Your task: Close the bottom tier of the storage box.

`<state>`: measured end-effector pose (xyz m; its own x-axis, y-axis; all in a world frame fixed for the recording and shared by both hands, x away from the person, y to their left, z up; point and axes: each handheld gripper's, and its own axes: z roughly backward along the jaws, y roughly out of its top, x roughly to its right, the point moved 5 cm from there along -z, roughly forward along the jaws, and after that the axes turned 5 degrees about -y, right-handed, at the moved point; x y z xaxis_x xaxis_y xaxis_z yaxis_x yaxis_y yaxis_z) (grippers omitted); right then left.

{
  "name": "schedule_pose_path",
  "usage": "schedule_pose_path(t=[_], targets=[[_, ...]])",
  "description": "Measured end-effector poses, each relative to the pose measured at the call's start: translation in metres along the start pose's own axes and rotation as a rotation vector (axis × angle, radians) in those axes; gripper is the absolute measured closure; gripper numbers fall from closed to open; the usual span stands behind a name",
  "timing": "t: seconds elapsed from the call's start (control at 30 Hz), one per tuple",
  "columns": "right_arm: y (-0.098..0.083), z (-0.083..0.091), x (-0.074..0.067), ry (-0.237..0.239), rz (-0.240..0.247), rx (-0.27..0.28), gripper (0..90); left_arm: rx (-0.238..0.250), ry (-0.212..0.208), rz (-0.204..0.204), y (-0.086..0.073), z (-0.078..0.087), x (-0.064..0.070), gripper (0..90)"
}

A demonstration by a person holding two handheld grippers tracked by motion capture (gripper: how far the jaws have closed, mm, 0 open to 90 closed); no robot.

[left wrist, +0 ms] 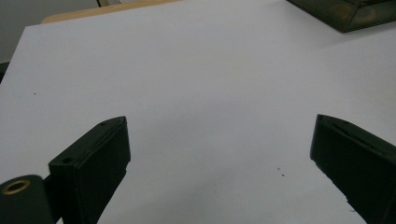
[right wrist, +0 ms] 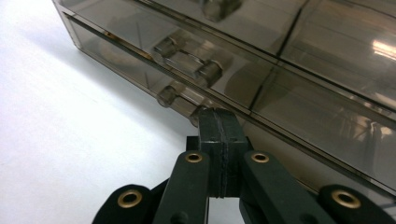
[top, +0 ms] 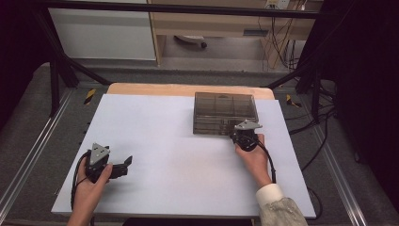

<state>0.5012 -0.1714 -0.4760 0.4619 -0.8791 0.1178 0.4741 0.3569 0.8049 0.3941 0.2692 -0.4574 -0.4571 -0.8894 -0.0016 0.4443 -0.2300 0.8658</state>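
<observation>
A smoky transparent box [top: 225,113] with shallow drawers stands on the white sheet at the back right. My right gripper [top: 235,133] points at its front face, jaws pressed together. In the right gripper view the shut tips [right wrist: 218,115] sit against the right end of the lower drawer's bar handle [right wrist: 179,100]; I see nothing between the pads. A second handle [right wrist: 187,58] lies on the drawer above. My left gripper [top: 126,165] rests at the front left, pointing right, with its jaws wide apart [left wrist: 219,128] over bare sheet. The box corner [left wrist: 355,11] shows far off.
The white sheet [top: 164,141] covers a wooden table [top: 188,89]. Black frame bars [top: 56,70] run along both sides and across the back. Cables [top: 270,165] trail from the right gripper toward the front edge.
</observation>
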Motion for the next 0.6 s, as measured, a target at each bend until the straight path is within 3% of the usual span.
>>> schedule_pose_path(t=[0.6], targets=[[0.008,0.025,-0.006,0.025,-0.02,0.06,90.0,0.002,-0.001,-0.008,0.001,0.0,0.001,4.7]])
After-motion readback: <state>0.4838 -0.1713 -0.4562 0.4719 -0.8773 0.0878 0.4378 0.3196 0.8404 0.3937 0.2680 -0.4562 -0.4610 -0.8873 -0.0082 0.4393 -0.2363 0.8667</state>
